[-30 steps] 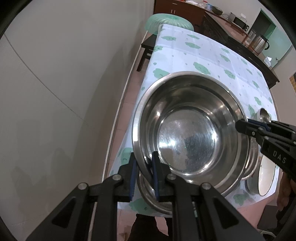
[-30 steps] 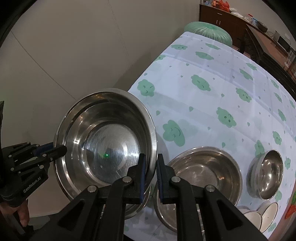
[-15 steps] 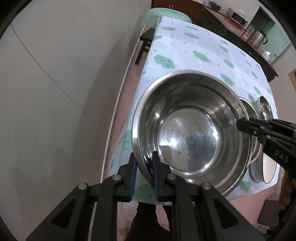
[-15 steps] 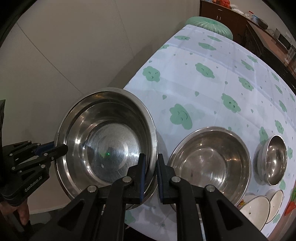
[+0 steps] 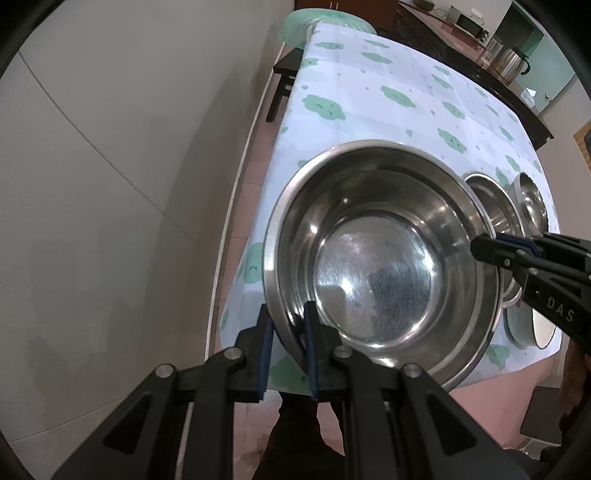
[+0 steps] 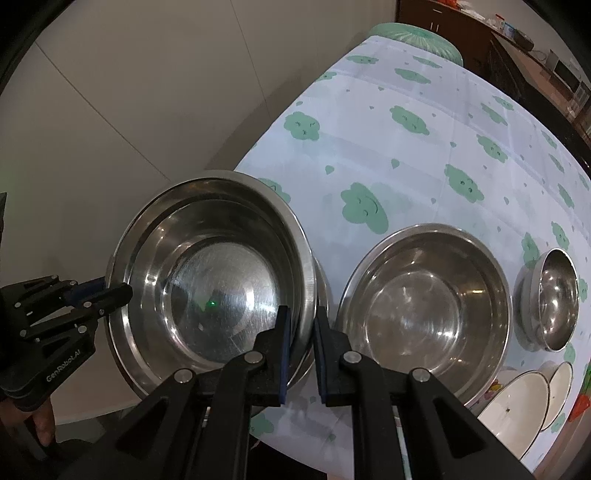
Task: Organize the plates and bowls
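A large steel bowl [image 5: 373,280] [image 6: 218,284] hangs between both grippers over the near left corner of the table [image 6: 406,166]. My left gripper [image 5: 288,314] is shut on its near rim, one finger inside and one outside. My right gripper [image 6: 301,317] is shut on the opposite rim in the same way. Each gripper shows in the other's view: the right gripper [image 5: 480,247] at the bowl's right edge, the left gripper [image 6: 123,291] at its left edge. A medium steel bowl [image 6: 424,306] sits on the cloth just to the right of the held one.
Small steel bowls [image 6: 554,299] stand further right, with white plates [image 6: 517,398] at the table's near edge. A plain wall [image 5: 110,184] runs close along the left. A green stool [image 5: 325,22], a dark sideboard [image 5: 443,44] and a kettle [image 5: 511,62] lie beyond the table.
Both grippers have carried the large bowl leftward and a little down. It overlapped the medium bowl before and now hangs beside it. Both grips are unchanged.
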Demonstrator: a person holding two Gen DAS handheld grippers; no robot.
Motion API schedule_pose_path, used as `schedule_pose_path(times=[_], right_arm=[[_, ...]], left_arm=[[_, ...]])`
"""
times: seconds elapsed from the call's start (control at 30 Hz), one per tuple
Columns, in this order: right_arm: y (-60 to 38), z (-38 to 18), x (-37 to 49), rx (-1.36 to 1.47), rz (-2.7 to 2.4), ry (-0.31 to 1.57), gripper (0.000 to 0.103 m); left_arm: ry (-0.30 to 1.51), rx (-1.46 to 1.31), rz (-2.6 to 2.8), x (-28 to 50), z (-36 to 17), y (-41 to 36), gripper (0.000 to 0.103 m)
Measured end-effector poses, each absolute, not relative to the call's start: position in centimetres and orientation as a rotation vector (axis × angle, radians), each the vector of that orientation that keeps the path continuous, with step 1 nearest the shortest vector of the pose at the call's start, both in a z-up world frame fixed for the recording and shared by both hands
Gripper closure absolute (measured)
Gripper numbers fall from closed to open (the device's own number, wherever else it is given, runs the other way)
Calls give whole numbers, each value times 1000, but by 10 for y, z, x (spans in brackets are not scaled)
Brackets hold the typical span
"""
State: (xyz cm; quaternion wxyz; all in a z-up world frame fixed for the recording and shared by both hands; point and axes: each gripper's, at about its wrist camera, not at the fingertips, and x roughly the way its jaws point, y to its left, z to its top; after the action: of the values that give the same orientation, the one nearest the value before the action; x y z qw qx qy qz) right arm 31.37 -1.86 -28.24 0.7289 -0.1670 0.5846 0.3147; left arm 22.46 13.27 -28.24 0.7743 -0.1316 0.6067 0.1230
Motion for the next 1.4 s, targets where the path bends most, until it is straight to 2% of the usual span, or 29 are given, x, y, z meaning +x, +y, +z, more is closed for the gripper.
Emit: schedule_pose_path(times=[1.4], right_arm=[[-17,-314,312,-444,672,1331,88]], left_arm=[[1374,-252,254,231,-313,123,89]])
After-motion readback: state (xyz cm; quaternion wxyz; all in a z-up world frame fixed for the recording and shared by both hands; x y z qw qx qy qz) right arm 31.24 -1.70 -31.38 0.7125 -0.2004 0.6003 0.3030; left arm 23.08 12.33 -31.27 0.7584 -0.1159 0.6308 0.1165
